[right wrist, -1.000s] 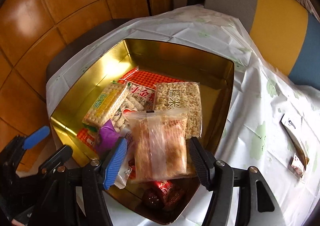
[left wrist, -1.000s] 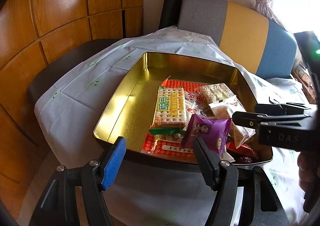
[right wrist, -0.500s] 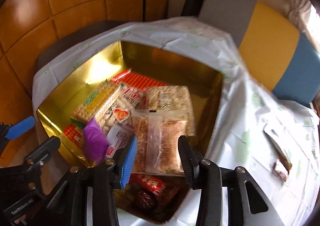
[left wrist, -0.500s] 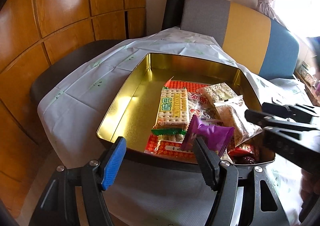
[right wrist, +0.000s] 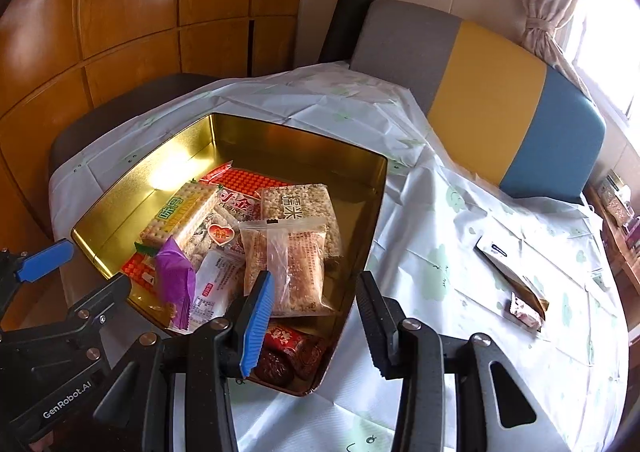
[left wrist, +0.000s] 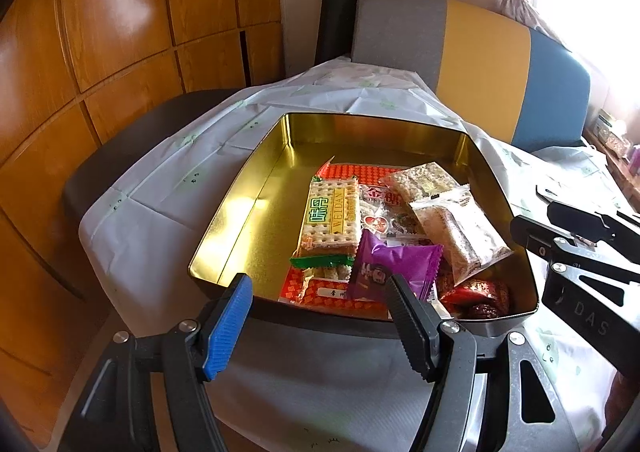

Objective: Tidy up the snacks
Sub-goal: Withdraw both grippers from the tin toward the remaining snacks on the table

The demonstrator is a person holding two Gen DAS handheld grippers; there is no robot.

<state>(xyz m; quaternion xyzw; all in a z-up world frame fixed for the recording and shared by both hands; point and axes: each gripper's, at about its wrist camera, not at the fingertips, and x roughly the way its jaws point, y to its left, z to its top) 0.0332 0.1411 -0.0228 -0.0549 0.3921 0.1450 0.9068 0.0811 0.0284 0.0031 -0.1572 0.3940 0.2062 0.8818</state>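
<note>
Fingers of the left gripper [left wrist: 320, 320] stand wide apart with nothing between them, held low at the near edge of the gold tin [left wrist: 256, 188] and aimed across it. Its black finger [left wrist: 408, 324] overlaps the near wall of the tin, just in front of the purple packet [left wrist: 400, 264].

The right gripper [right wrist: 316, 316] is likewise spread and empty, hovering over the tin's near right corner, its blue finger [right wrist: 256, 324] above the red wrapped sweets [right wrist: 288, 340] and its black finger [right wrist: 376, 324] over the tablecloth [right wrist: 440, 244] just outside the tin's wall. It is angled down toward the tin from the near side.

Inside the tin lie the snacks: a cracker pack [left wrist: 330, 216] with a green end, a clear bag of rice cake [right wrist: 292, 264] resting on a second rice cake pack [right wrist: 298, 208], a white packet [right wrist: 214, 288], and an orange packet [right wrist: 248, 180] beneath them all. Its left half is bare gold.

Well apart to the right on the tablecloth lies a small wrapped snack [right wrist: 524, 310] touching a torn wrapper [right wrist: 508, 264]. A grey, yellow and blue seat back [right wrist: 480, 84] stands behind the table.
</note>
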